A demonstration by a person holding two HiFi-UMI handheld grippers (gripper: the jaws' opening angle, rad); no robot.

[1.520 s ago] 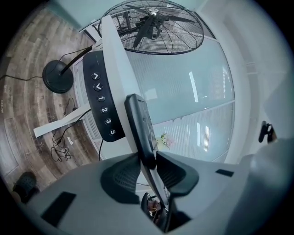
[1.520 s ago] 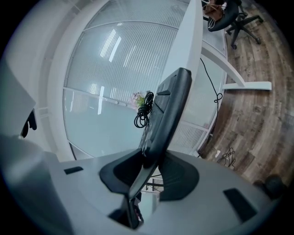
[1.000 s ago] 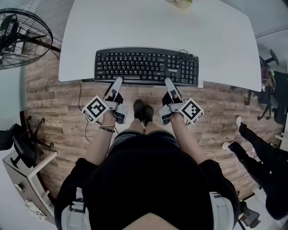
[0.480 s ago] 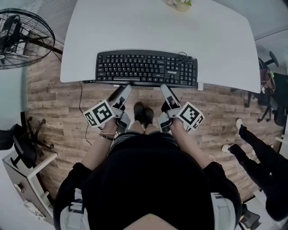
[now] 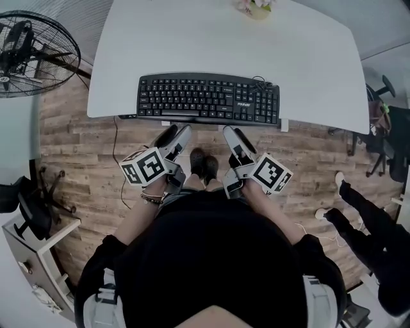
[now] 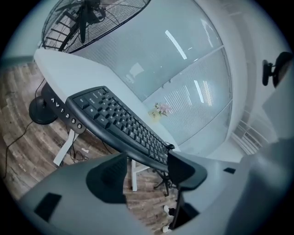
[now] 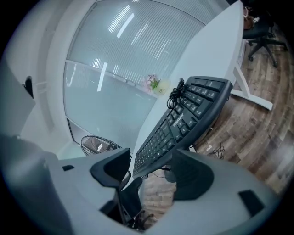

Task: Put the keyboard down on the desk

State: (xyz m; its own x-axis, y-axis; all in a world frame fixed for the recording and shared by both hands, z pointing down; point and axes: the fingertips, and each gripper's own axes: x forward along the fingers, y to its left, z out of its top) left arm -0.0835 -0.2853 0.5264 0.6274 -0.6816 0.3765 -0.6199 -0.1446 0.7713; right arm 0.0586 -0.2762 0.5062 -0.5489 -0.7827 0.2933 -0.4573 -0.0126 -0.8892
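The black keyboard [image 5: 208, 98] lies flat along the front edge of the white desk [image 5: 224, 38], its cable coiled at its right end. Both grippers hang over the wooden floor just short of that edge, apart from the keyboard. My left gripper [image 5: 176, 133] is open and points at the keyboard's left half. My right gripper [image 5: 230, 134] is open and points at its right half. In the left gripper view the keyboard [image 6: 119, 121] sits beyond the open jaws of the left gripper [image 6: 147, 167]. In the right gripper view the keyboard [image 7: 183, 124] likewise lies past the empty right gripper [image 7: 149, 170].
A standing fan [image 5: 32, 54] is left of the desk. A small flower pot [image 5: 255, 6] stands at the desk's far edge. A button panel [image 6: 64, 112] sits under the desk's front edge. Office chairs [image 5: 384, 128] and another person's legs [image 5: 365, 211] are on the right.
Both grippers have pulled back from the keyboard's front edge toward my body and their jaws have spread. The keyboard stays on the desk.
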